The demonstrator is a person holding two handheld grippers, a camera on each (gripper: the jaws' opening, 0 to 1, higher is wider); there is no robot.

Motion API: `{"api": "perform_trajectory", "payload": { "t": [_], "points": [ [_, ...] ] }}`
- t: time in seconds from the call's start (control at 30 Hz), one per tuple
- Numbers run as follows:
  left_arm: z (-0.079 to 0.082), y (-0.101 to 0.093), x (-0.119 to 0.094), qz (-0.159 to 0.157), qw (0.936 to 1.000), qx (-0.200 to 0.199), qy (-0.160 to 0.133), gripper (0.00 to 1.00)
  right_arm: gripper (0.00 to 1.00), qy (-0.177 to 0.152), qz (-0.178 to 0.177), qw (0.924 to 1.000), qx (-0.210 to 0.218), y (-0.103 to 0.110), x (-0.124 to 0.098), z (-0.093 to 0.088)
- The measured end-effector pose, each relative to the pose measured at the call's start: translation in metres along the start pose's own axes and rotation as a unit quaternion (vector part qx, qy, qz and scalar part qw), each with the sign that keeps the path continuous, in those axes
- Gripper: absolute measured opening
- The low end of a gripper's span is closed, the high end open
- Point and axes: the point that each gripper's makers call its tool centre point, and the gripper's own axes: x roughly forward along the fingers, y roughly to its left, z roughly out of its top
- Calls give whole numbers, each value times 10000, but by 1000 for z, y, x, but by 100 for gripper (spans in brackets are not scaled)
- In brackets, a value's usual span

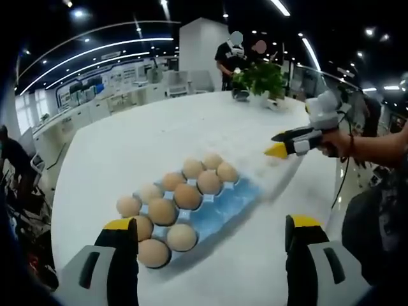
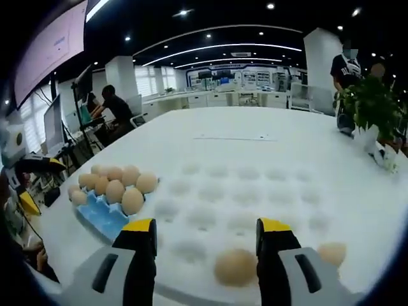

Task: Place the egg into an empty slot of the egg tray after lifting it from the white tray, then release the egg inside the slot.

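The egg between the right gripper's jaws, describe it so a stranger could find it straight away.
On the big white table lies a white tray of shallow dimples. At its near edge a brown egg sits between the open right gripper jaws; another egg lies outside them.

eggs (image 1: 188, 196): tan-brown, pretty uniform
egg tray (image 1: 223, 207): light blue
white tray (image 2: 242, 191): plain white, dimpled
tabletop (image 1: 127, 153): white
claw tips (image 2: 206, 231): yellow on black, grey bodies
potted plant (image 1: 261, 78): green leaves, white pot

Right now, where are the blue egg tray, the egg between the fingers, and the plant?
Blue tray (image 1: 226, 207), left gripper view, bare empty slots.
Egg (image 2: 234, 266), right gripper view, its middle.
Plant (image 1: 261, 76), left gripper view, its leaves.
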Motion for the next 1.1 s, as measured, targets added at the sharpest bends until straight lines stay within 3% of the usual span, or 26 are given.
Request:
{"api": "perform_trajectory", "payload": {
  "t": [0.17, 0.57, 0.67, 0.77, 0.93, 1.1],
  "points": [
    [0, -1, 1, -21, 10000, 33, 24, 98, 62, -11, -66, 9998, 203, -7, -4, -7],
    [1, 1, 1, -4, 10000, 44, 43, 98, 48, -162, -289, 9994, 56, -10, -10, -15],
    [2, 2, 0, 7, 10000, 45, 28, 98, 40, -102, -529, 9985, 33, -15, -12, -25],
    [2, 3, 0, 27, 10000, 44, 35, 98, 39, -110, -598, 9979, 208, -17, -14, -31],
    [0, 4, -1, 45, 10000, 45, 72, 97, 27, -307, -973, 9948, 6, -28, -16, -31],
    [-2, 3, -1, 51, 9999, 46, 105, 97, 28, -462, -1065, 9932, 25, -25, -15, -31]
  ]
}}
